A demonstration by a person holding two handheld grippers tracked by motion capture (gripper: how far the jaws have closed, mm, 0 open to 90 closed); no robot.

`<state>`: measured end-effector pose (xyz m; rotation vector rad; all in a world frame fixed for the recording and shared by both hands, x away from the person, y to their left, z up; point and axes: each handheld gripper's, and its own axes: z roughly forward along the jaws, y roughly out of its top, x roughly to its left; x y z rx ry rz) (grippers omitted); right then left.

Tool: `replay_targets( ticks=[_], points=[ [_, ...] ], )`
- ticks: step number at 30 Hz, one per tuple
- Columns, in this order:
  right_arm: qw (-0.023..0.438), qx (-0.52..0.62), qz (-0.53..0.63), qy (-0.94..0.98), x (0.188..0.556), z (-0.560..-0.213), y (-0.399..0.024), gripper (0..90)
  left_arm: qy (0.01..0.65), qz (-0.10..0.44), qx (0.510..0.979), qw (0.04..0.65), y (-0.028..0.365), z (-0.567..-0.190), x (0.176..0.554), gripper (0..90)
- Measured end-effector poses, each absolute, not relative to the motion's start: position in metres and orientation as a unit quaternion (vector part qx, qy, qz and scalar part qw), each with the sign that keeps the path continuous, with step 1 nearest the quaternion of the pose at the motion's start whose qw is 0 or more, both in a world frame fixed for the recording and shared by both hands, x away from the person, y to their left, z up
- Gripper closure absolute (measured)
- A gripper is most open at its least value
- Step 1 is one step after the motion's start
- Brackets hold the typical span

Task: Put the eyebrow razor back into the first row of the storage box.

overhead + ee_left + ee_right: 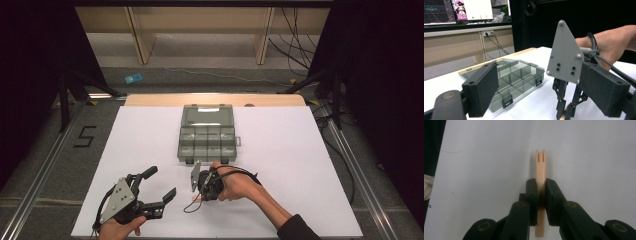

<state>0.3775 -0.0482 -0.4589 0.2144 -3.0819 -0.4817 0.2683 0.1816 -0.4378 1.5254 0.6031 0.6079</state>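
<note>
While pinched: peg (540, 170) between claw (541, 195) pads

On the floor (60, 150) to the left of the table there is one black number, a "5" (85, 136), made from tape. The writing on the screens (439, 11) behind is too small to read.

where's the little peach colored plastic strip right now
The peach strip is pinched between the right gripper's jaws, low on the white table, just in front of the open compartment box; its slotted end points away from the jaws.
</note>
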Motion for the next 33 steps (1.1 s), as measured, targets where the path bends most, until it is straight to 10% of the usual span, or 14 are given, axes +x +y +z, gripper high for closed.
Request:
replay_targets(
  ticks=[33],
  points=[
    [-0.098, -0.030, -0.234, -0.967, 0.421, -0.402, -0.091, 82.3, 0.266, 0.269, 0.672, 0.637, 0.181, -0.439, 0.270, 15.6]
  ],
)
